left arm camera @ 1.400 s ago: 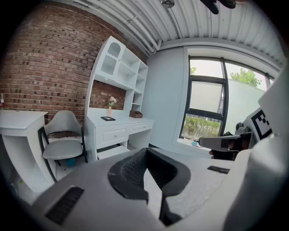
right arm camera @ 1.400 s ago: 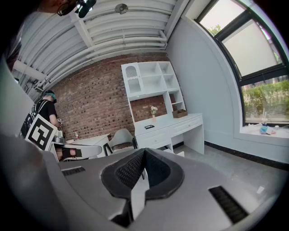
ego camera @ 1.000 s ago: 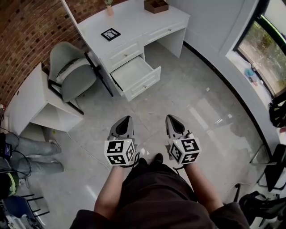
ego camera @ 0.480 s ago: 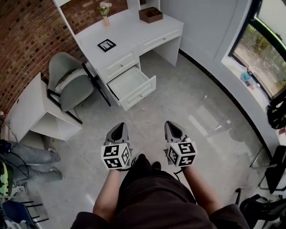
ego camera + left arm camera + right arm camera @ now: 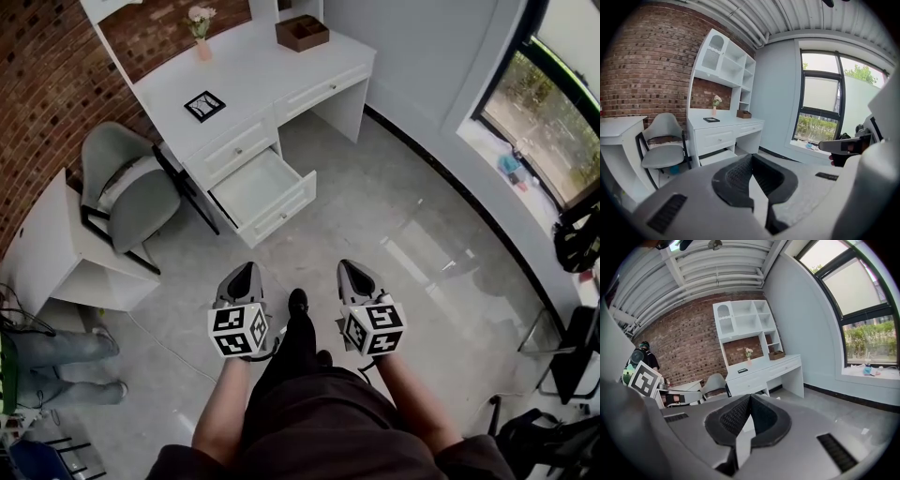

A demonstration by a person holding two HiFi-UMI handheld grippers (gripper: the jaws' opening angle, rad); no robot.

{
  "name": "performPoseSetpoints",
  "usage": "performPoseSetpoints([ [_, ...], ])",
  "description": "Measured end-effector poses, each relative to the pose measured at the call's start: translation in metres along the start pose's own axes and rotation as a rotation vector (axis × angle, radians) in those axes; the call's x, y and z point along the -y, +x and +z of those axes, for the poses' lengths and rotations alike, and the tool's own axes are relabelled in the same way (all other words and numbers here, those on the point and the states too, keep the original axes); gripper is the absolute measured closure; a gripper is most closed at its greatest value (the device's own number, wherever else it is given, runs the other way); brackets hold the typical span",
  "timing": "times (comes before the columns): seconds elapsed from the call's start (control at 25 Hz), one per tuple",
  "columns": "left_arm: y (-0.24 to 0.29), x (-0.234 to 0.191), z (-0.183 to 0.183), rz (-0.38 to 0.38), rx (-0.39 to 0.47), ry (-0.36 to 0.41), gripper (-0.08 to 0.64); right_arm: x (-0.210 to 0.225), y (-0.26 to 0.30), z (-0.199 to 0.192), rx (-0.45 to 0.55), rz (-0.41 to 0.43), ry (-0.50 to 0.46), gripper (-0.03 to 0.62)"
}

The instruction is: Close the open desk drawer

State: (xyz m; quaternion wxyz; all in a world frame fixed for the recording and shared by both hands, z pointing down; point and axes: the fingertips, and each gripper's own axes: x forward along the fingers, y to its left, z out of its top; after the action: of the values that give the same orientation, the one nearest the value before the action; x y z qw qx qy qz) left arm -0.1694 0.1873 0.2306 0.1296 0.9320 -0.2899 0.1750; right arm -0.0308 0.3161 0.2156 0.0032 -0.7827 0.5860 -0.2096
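Observation:
A white desk (image 5: 258, 70) stands against the brick wall at the top of the head view. Its lower left drawer (image 5: 264, 194) is pulled out and looks empty. Both grippers hover over the floor well short of the desk, pointing toward it. My left gripper (image 5: 242, 273) is shut with nothing in it, and so is my right gripper (image 5: 352, 268). In the left gripper view the desk (image 5: 725, 132) and its open drawer (image 5: 716, 157) lie beyond the left gripper (image 5: 751, 157). In the right gripper view the desk (image 5: 764, 370) shows past the right gripper (image 5: 750, 397).
A grey chair (image 5: 127, 187) sits left of the drawer, with a low white table (image 5: 52, 248) beside it. A person's legs (image 5: 52, 349) lie at the far left. The desk carries a picture frame (image 5: 204, 105), a wooden box (image 5: 302, 33) and a flower vase (image 5: 199, 22). Black stands (image 5: 572, 356) are at right.
The desk and drawer have slid left and lower in the head view as the person steps toward them. Both grippers stay shut, side by side.

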Motion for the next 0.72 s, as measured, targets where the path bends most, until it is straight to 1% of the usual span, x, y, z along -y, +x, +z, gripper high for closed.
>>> performPoseSetpoints([
  [0.24, 0.062, -0.021, 0.015, -0.029, -0.038, 0.011, 0.551, 0.017, 0.064, 0.013, -0.032, -0.011, 0.009, 0.588],
  [0.4, 0.1, -0.044, 0.026, -0.03, -0.061, 0.001, 0.551, 0.021, 0.111, 0.024, -0.064, -0.014, 0.009, 0.588],
  [0.72, 0.164, -0.088, 0.035, -0.029, -0.11, -0.028, 0.551, 0.031, 0.191, 0.038, -0.122, -0.025, 0.005, 0.588],
])
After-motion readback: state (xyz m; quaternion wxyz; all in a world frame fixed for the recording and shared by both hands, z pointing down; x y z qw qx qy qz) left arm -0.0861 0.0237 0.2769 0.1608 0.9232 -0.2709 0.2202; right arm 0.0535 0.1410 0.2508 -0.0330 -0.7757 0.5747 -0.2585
